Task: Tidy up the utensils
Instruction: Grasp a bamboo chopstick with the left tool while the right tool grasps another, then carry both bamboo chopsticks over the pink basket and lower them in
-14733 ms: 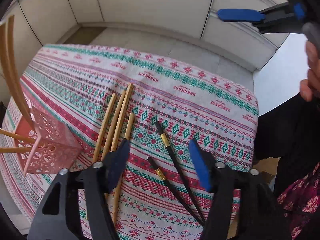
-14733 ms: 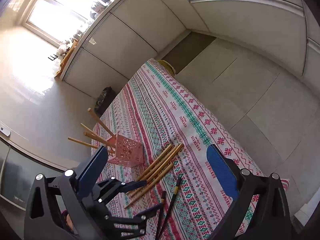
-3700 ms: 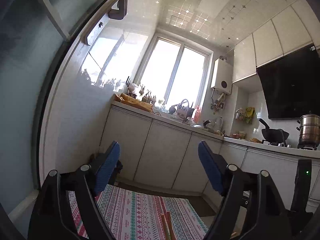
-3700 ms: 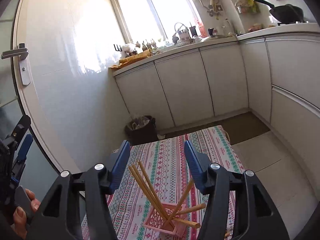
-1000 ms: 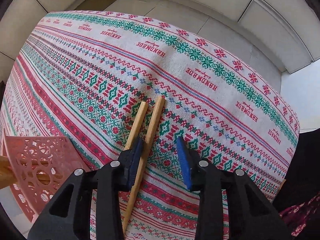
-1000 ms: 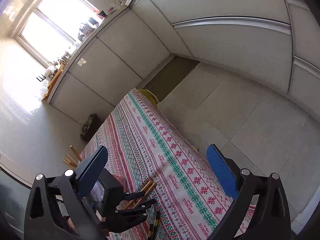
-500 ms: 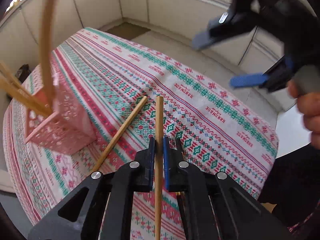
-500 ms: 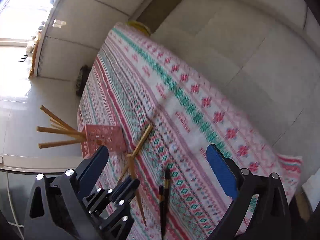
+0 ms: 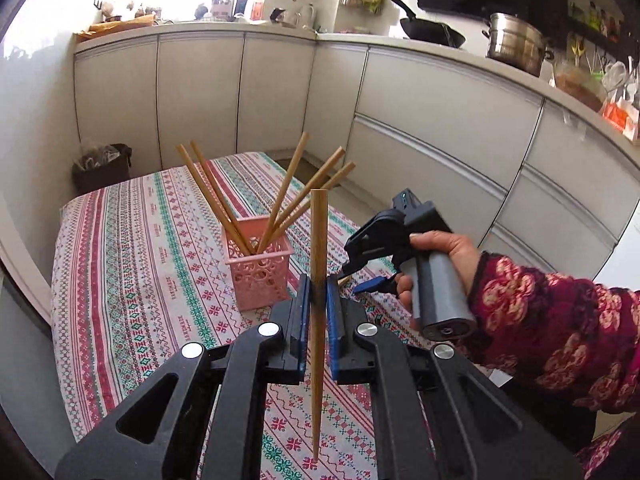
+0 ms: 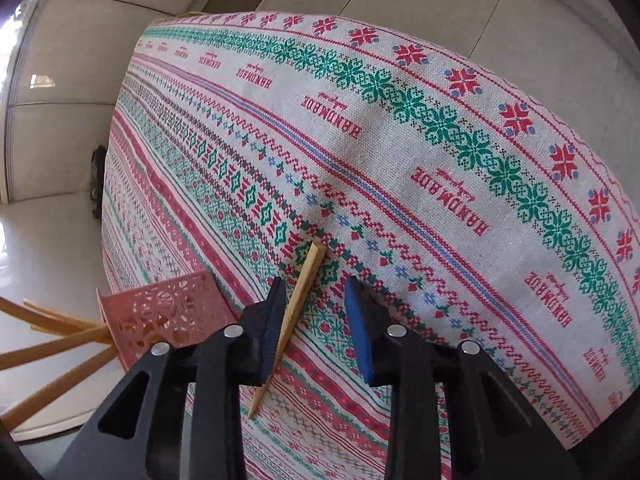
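My left gripper [image 9: 318, 294] is shut on a wooden chopstick [image 9: 318, 240] and holds it upright above the table. Behind it stands a pink lattice basket [image 9: 258, 268] with several wooden chopsticks [image 9: 280, 200] fanning out of it. My right gripper [image 10: 316, 312] is open, low over the table, its fingers on either side of one wooden chopstick [image 10: 298, 304] that lies on the cloth. The chopstick lies close to the left finger. The basket [image 10: 168, 320] sits just left of it. The right gripper also shows in the left wrist view [image 9: 360, 280], held by a hand.
A patterned red, green and white tablecloth [image 10: 400, 160] covers the table, whose far edge drops to a tiled floor [image 10: 400, 8]. White cabinets [image 9: 440, 120] run behind. A dark waste bin [image 9: 102, 166] stands at the table's far left corner.
My left gripper has lifted its chopstick and tilted up to face the basket. My right gripper has come down close over the chopstick left on the cloth.
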